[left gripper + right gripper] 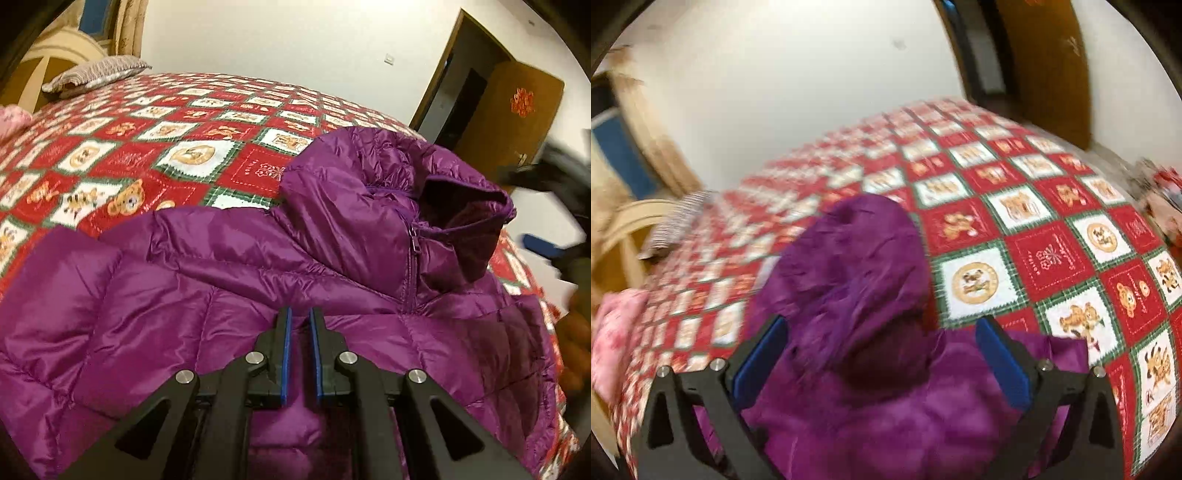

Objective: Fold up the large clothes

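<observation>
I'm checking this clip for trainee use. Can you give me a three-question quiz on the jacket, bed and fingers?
1. True or false: the jacket is zipped up at the collar.
2. What shows on the bedspread? A) teddy bears B) plain stripes C) blue flowers
3. Fill in: the right gripper has its fingers ____, with the hood ahead of them.

Key
1. True: the zipper pull sits high at the collar.
2. A
3. Open: wide apart, pressing on nothing. The left gripper is nearly shut, jacket fabric showing in the narrow gap.
</observation>
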The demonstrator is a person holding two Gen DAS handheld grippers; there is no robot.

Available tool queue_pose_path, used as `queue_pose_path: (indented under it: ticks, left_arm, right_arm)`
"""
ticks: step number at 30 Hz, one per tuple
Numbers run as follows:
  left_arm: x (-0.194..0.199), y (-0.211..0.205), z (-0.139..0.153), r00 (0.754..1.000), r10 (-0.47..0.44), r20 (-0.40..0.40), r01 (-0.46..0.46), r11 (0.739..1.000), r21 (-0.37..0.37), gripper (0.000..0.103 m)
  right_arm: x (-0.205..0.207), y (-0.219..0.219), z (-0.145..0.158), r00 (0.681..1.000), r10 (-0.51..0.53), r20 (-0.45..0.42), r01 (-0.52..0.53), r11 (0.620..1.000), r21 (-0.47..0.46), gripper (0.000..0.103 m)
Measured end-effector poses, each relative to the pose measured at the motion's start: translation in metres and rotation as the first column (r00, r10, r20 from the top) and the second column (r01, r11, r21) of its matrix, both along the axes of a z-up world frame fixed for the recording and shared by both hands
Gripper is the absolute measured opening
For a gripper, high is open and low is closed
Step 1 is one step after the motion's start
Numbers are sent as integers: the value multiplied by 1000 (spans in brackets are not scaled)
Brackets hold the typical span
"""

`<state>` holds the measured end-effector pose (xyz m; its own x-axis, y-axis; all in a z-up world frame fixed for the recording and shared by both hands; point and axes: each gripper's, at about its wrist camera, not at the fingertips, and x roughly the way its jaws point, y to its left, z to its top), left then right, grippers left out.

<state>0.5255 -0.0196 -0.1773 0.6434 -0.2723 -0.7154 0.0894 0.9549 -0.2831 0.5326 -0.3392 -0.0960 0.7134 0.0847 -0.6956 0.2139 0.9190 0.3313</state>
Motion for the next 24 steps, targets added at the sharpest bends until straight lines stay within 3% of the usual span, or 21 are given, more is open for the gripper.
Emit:
queue_pose_path:
  ticks: [1, 3, 4, 6, 9, 11, 13, 18, 22, 24]
  left_arm:
    - [0, 2, -2, 1000, 0, 0, 0, 1000, -16, 9]
    - [1, 6, -4, 1000, 0, -4, 0, 999, -50, 9]
    - [3, 7, -6, 1000, -1, -8, 0, 998, -66, 9]
    - [4, 8, -7, 1000, -1, -12, 0, 996, -85, 9]
    - [4, 9, -8, 1000, 1, -16, -2, 995, -103, 9]
    - [4, 10, -7, 1000, 0, -19, -2, 994, -108, 9]
    - [4, 12, -4, 1000, 1, -31, -5, 994, -112, 9]
    - [3, 18, 16, 1000, 27, -17, -28, 996, -86, 9]
    - [12, 11, 52, 999, -33, 33, 36, 995, -95, 9]
    - [15, -6, 76, 992, -107, 67, 111, 991, -69, 10]
  right_arm:
    - [14, 0, -6, 999, -6, -42, 6, 1000, -2, 86]
    - [35, -1, -22, 988, 2, -152, -5, 1000, -16, 17]
    - [39, -2, -28, 983, 33, -183, -31, 999, 14, 13]
    - [28, 0, -26, 986, 58, -159, -54, 998, 27, 11]
    - [-2, 12, -5, 986, 165, -20, -165, 986, 2, 10]
    - [-33, 23, 10, 962, 262, 75, -261, 965, -21, 10]
    - [-68, 41, 19, 915, 383, 124, -369, 922, -120, 10]
    - [-134, 76, -13, 841, 539, 52, -489, 797, -355, 10]
    - [-145, 86, -56, 832, 553, -43, -514, 738, -438, 10]
    - [-154, 99, -70, 823, 564, -72, -511, 678, -528, 10]
